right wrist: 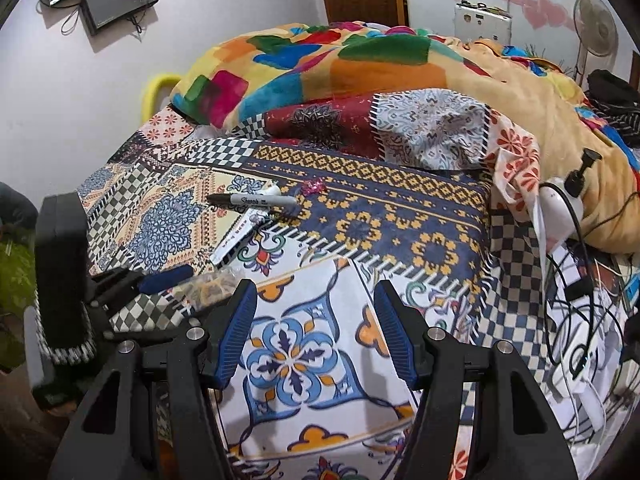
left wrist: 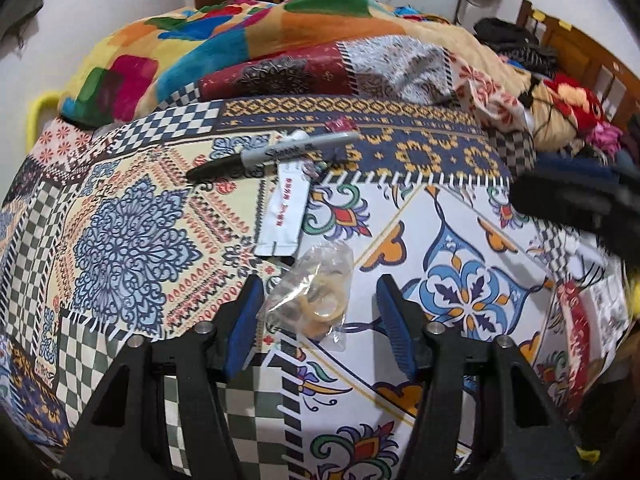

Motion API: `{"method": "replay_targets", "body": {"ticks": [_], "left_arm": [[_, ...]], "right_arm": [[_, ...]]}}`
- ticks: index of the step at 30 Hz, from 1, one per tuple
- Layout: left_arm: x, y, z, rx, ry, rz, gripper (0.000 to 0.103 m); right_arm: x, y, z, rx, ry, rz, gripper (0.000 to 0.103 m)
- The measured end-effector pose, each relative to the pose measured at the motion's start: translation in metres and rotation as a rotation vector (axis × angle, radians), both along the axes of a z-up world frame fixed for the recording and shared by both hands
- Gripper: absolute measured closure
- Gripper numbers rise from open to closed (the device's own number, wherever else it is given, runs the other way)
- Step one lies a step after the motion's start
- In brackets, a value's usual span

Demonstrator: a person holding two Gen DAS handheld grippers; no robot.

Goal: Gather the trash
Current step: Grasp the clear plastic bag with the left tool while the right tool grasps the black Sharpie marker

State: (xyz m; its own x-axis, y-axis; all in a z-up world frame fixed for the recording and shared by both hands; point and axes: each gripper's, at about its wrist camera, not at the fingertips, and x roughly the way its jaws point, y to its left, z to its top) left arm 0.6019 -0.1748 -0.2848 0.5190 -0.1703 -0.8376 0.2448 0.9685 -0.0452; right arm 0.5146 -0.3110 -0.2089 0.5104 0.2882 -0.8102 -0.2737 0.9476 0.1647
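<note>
The left tongs (left wrist: 318, 312) hang open over the bed (left wrist: 460, 240), a clear plastic bag (left wrist: 316, 292) lying between their blue pads. The right tongs (right wrist: 316, 312) gape empty over bare sheet. Farther in lie a white packet (left wrist: 284, 212), a marker (left wrist: 276, 156), and a pink wrapper (left wrist: 340, 124).

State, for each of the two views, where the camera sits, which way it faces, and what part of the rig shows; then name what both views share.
Left wrist: sits on the left hand-held gripper, facing forward over the bed; its open fingers straddle a clear plastic bag; the right hand-held gripper shows blurred at right.
Right wrist: sits on the right hand-held gripper, open above bare bedsheet; the left one shows at left.
Shared: marker, white packet, bag, colourful blanket.
</note>
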Motion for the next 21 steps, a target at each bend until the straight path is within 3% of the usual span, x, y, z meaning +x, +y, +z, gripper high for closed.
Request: {"method": "replay_targets", "body": {"ticks": [3,5,7,13,17,21], "left_arm": [[-0.003,-0.002,-0.001,-0.006,-0.001,-0.015,0.073],[-0.004,0.001,-0.001,-0.035,0.012,-0.018,0.075],[-0.008,0.007,0.002,-0.077,0.016,-0.010,0.091],[-0.023,0.046,0.027,-0.176,-0.038,0.079,0.093],[-0.032,0.073,0.042,-0.197,-0.086,0.130,0.093],[-0.033,0.095,0.042,-0.223,-0.080,0.175,0.093]], "right_arm": [[0.007,0.005,0.002,0.007,-0.007,0.030,0.050],[0.014,0.012,0.004,0.002,-0.012,0.060,0.052],[0.021,0.020,0.006,-0.004,-0.016,0.103,0.059],[0.055,0.054,0.001,-0.058,-0.024,0.237,0.065],[0.078,0.074,-0.016,-0.077,0.013,0.288,0.067],[0.095,0.094,-0.039,-0.118,0.071,0.332,0.067]]}}
